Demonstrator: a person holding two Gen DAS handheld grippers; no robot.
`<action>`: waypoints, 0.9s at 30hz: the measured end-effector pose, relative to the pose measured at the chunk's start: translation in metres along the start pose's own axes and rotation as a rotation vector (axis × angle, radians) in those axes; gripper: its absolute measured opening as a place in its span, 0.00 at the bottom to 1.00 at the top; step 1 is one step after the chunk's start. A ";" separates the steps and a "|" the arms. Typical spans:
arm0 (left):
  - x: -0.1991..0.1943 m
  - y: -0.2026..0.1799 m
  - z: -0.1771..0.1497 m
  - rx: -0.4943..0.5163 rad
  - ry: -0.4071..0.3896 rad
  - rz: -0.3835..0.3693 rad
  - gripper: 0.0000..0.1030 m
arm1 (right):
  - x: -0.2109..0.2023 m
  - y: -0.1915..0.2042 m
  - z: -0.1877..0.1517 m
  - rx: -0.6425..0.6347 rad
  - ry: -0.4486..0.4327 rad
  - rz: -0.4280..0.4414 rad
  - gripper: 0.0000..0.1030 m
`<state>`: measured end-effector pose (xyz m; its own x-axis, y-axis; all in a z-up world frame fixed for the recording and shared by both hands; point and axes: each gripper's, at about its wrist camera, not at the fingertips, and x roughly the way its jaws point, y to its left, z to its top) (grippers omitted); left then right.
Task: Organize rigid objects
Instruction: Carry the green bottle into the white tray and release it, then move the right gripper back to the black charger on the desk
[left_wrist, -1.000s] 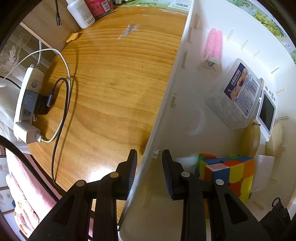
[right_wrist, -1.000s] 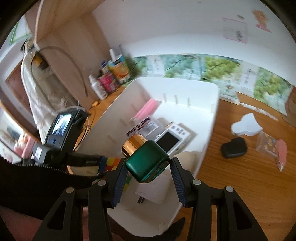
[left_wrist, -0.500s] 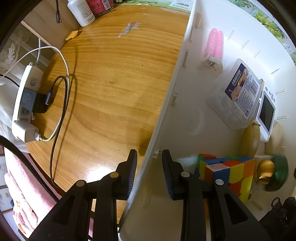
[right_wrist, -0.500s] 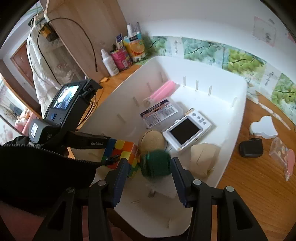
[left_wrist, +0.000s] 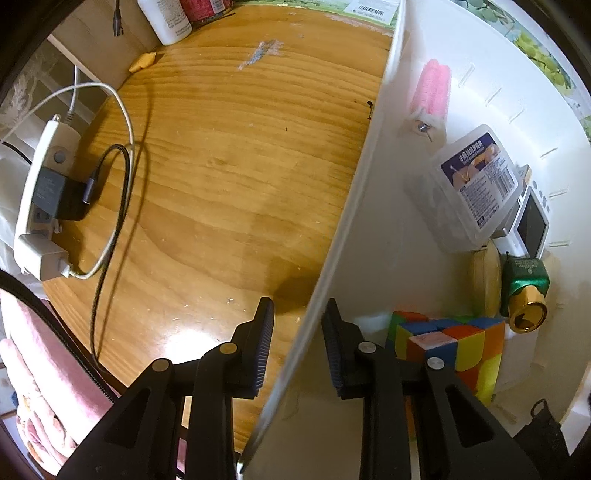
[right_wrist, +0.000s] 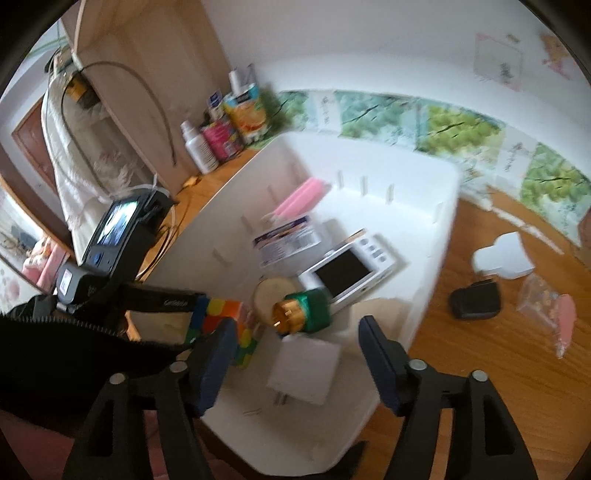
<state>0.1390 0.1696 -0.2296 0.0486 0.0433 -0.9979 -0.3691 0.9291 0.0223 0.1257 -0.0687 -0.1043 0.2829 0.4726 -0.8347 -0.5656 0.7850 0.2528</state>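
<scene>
Partly hidden: wooden disc (right_wrist: 271, 295) behind green bottle (right_wrist: 304, 311).

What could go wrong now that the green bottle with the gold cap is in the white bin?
The green bottle with gold cap lies on its side atop other items, so it may roll against the white digital camera. The right gripper, its jaws just opened, hangs close above it and could knock it when withdrawing. The left gripper only straddles the white plastic bin's wall, so the bin could shift.

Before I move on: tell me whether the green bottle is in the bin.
In: the green bottle lies on its side inside the white bin, clear of the open right gripper.
</scene>
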 end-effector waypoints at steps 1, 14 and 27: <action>0.000 0.003 0.001 -0.003 0.005 -0.003 0.28 | -0.004 -0.005 0.002 0.005 -0.021 -0.007 0.71; 0.005 0.005 0.029 0.055 0.051 -0.012 0.27 | -0.022 -0.076 0.014 0.080 -0.133 -0.178 0.78; 0.009 0.008 0.071 0.058 0.085 -0.041 0.09 | 0.021 -0.130 -0.004 0.188 -0.032 -0.297 0.78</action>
<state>0.2021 0.2039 -0.2340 -0.0175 -0.0240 -0.9996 -0.3136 0.9494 -0.0173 0.2023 -0.1628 -0.1566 0.4392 0.2228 -0.8703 -0.3039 0.9485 0.0895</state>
